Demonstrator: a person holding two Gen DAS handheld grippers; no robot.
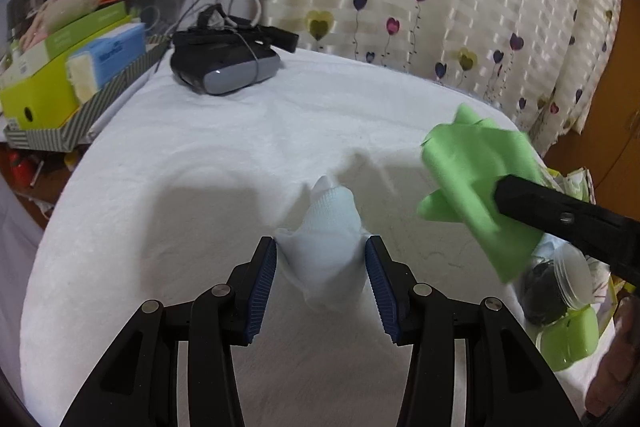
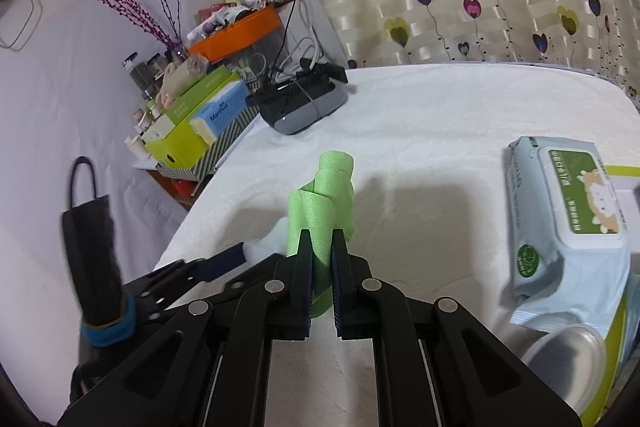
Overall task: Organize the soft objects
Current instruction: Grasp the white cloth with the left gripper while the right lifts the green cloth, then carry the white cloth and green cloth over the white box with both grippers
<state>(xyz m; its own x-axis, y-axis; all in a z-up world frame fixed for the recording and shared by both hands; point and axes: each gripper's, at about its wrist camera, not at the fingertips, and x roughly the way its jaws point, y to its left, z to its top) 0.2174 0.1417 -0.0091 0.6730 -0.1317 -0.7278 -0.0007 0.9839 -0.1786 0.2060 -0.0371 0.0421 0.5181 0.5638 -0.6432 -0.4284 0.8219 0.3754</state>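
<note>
A green cloth (image 2: 322, 203) is pinched between the pads of my right gripper (image 2: 321, 239), which is shut on it and holds it above the white bed cover (image 2: 440, 115). The same cloth (image 1: 476, 183) hangs at the right of the left wrist view, gripped by the right gripper's black finger (image 1: 560, 215). A pale blue-white cloth (image 1: 326, 251) lies bunched on the bed cover (image 1: 200, 167) between the blue pads of my left gripper (image 1: 321, 247). Its jaws stand open on either side of the cloth.
A black and grey VR headset (image 1: 226, 61) sits at the far left of the bed. A striped tray with green and blue boxes (image 1: 60, 83) stands beside it. A wet-wipes pack (image 2: 568, 227) lies at the right. A clear jar (image 1: 560, 283) and green container (image 1: 568, 339) sit at the bed's right edge.
</note>
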